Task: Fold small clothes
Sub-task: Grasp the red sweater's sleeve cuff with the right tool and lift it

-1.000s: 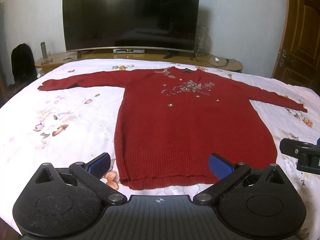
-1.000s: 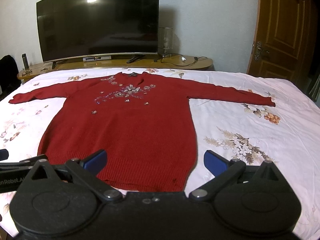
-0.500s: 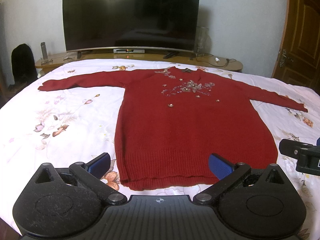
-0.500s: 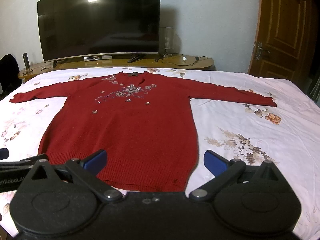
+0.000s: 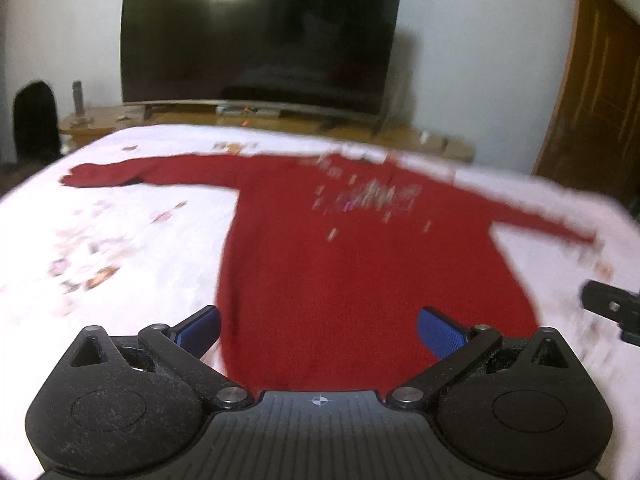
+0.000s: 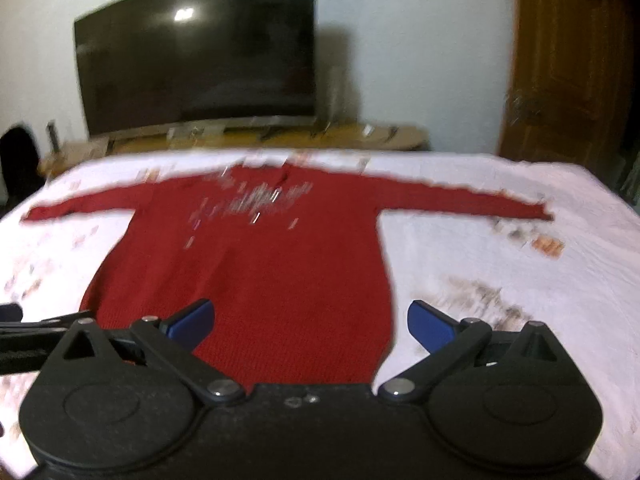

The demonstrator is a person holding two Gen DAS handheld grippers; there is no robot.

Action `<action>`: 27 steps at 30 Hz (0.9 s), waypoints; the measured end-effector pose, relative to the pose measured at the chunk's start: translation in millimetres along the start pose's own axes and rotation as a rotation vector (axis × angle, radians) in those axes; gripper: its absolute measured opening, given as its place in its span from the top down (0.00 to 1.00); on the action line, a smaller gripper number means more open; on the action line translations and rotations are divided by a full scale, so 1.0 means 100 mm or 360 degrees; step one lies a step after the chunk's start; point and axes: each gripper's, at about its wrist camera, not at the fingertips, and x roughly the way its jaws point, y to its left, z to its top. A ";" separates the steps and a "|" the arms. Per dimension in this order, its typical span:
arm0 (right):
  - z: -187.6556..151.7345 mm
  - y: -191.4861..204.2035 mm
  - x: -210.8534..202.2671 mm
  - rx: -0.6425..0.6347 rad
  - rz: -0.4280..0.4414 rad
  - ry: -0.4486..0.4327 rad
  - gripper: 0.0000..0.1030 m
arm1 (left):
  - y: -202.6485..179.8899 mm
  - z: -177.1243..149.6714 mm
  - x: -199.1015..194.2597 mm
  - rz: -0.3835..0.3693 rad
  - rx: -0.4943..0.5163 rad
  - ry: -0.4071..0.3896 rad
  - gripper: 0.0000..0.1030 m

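A red long-sleeved sweater with sequins on the chest lies flat on the bed, sleeves spread out to both sides. It also shows in the right wrist view. My left gripper is open and empty above the sweater's lower left part. My right gripper is open and empty above its lower right part. The hem is hidden behind both gripper bodies. Both views are motion-blurred.
The bed has a white floral sheet. A large dark TV stands on a low wooden stand behind the bed. A wooden door is at the right. The right gripper's edge shows in the left wrist view.
Both grippers have moved forward over the sweater, so its hem has passed out of sight beneath them. The views have turned blurry. The jaws stay open.
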 end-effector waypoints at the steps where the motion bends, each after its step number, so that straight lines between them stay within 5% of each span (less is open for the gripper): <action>1: 0.04 -0.09 -0.02 0.0009 -0.0048 -0.0098 0.00 | 0.05 0.06 0.08 -0.0037 -0.0036 -0.0010 0.00; 4: 0.18 -0.44 0.12 0.0041 -0.0097 -0.0275 0.00 | 0.07 0.25 0.40 -0.0047 -0.0010 -0.0008 0.00; 8: 0.45 -1.38 0.72 0.0420 0.0020 -0.0166 0.02 | 0.05 0.46 0.80 0.0011 0.0016 -0.0061 0.00; 10: 0.58 -1.91 1.05 0.0605 -0.0045 -0.0196 0.08 | 0.08 0.54 1.03 0.0003 -0.0034 -0.0054 0.00; 13: 0.67 -2.70 1.59 0.0943 -0.0080 -0.0175 0.58 | 0.08 0.63 1.34 0.0022 -0.0088 -0.0037 0.00; 20: 0.45 -4.08 2.87 0.1420 -0.0233 -0.0083 0.54 | -0.14 0.69 2.02 0.0069 -0.0146 0.0082 0.00; 27: 0.32 -4.47 3.34 0.1496 -0.0181 -0.0099 0.62 | -0.32 0.70 2.28 0.0093 -0.0130 0.0155 0.00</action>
